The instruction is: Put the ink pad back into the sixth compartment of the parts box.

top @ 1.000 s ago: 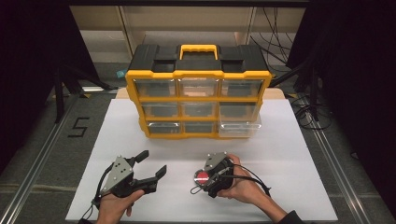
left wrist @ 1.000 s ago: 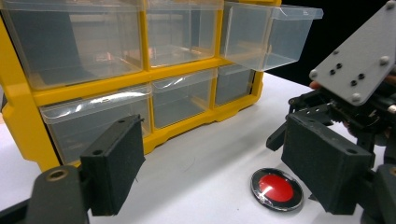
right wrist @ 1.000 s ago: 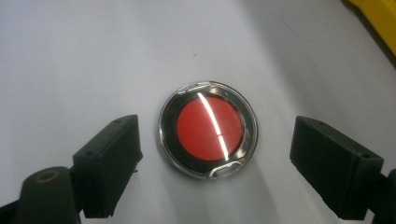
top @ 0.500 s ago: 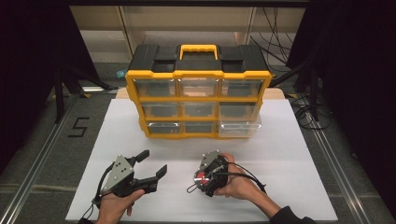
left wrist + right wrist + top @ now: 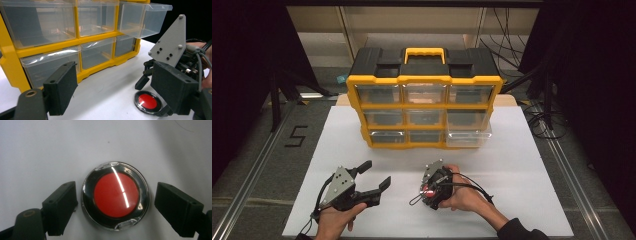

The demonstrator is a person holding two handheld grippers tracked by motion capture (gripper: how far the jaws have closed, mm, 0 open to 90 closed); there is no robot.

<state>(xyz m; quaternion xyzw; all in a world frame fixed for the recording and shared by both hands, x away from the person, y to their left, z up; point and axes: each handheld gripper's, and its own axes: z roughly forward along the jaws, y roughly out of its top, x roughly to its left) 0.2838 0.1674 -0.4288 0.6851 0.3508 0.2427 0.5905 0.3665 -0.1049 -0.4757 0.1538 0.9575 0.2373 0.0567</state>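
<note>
My right gripper (image 5: 113, 207) hangs open over the round red-and-black compact (image 5: 115, 195), flat on the white table (image 5: 522, 165), jaws either side, apart. Looks light, rigid, glossy, likely slippery; I'd pinch across its rim. Left gripper (image 5: 371, 176) idles open nearby.

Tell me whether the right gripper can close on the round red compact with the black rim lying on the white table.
Probably yes. The right gripper hangs open directly over the round red compact, one jaw on each side, with only bare white table around it.
</note>
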